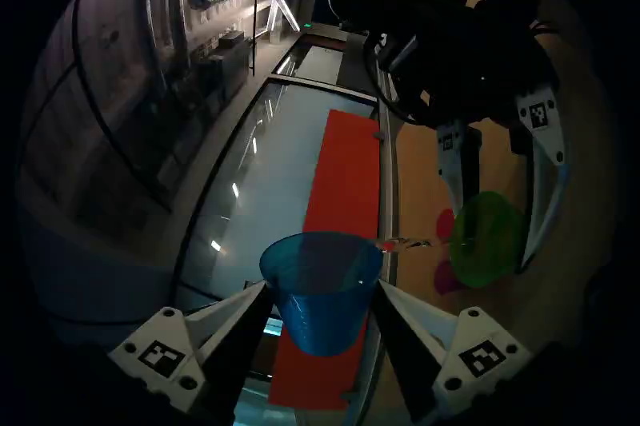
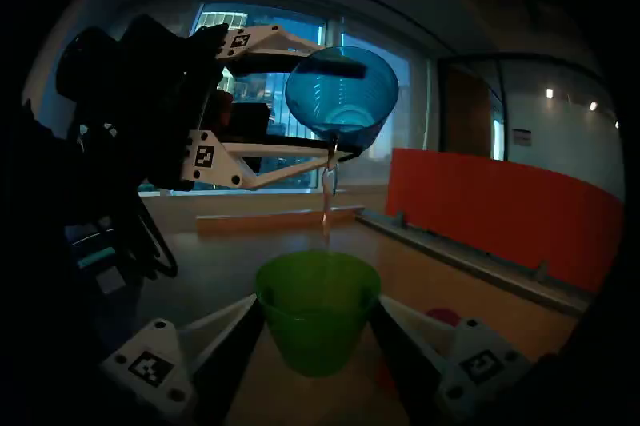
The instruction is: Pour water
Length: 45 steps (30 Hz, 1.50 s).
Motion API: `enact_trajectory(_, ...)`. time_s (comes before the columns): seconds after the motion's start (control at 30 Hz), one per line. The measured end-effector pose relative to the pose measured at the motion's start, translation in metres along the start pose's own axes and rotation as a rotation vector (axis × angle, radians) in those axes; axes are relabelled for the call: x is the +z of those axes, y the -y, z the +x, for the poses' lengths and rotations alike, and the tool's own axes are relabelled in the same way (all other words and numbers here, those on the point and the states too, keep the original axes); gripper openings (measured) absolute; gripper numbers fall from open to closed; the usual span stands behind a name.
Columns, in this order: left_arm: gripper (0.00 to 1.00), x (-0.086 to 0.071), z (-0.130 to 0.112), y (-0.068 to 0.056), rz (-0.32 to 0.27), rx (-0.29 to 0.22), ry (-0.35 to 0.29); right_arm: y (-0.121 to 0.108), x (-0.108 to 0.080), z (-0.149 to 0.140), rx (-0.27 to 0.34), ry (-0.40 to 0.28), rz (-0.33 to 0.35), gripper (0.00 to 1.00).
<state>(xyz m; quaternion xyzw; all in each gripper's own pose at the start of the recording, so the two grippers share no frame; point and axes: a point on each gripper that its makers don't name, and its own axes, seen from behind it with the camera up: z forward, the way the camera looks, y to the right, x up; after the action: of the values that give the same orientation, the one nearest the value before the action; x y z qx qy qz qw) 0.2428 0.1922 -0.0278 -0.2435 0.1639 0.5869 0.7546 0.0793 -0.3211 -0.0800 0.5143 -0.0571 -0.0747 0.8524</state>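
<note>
Left gripper view: the left gripper (image 1: 322, 286) is clamping the tipped blue cup (image 1: 322, 314), water (image 1: 404, 244) streaming toward the green cup (image 1: 484, 240). Right gripper view: the right gripper (image 2: 318, 300) is gripping that cup directly below the blue rim.

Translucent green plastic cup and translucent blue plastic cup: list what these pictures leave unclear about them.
- Water level in the translucent green plastic cup: right gripper view, too dim and tinted to read.
- Water left in the translucent blue plastic cup: left gripper view, tinted wall hides it.
- Pink shapes: left gripper view, partly behind the green cup, blurred.
</note>
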Motion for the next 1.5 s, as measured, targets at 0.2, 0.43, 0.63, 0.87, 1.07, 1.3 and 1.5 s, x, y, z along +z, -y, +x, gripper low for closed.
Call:
enact_trajectory(0.2,0.82,-0.001,0.003,0.007,0.005,0.019,-0.005,0.000,0.000,0.000,0.000,-0.002,0.002,0.87)
enact_trajectory(0.43,0.82,-0.001,0.006,0.010,0.013,0.051,-0.009,-0.001,-0.001,0.000,0.001,-0.004,0.000,0.87)
enact_trajectory(0.63,0.82,-0.001,0.010,0.008,0.021,0.071,-0.014,-0.002,-0.002,0.001,-0.001,-0.006,-0.001,0.87)
enact_trajectory(0.87,0.82,-0.002,0.014,0.010,0.030,0.103,-0.014,-0.003,-0.003,0.002,-0.002,-0.010,-0.003,0.87)
enact_trajectory(1.07,0.82,-0.002,0.014,0.014,0.037,0.129,-0.013,-0.003,-0.003,0.004,-0.003,-0.013,-0.005,0.87)
enact_trajectory(1.3,0.82,-0.001,0.015,0.018,0.045,0.159,-0.011,-0.002,-0.004,0.005,-0.004,-0.016,-0.006,0.87)
enact_trajectory(1.5,0.82,-0.003,0.017,0.018,0.050,0.179,-0.012,-0.001,-0.004,0.006,-0.005,-0.018,-0.006,0.87)
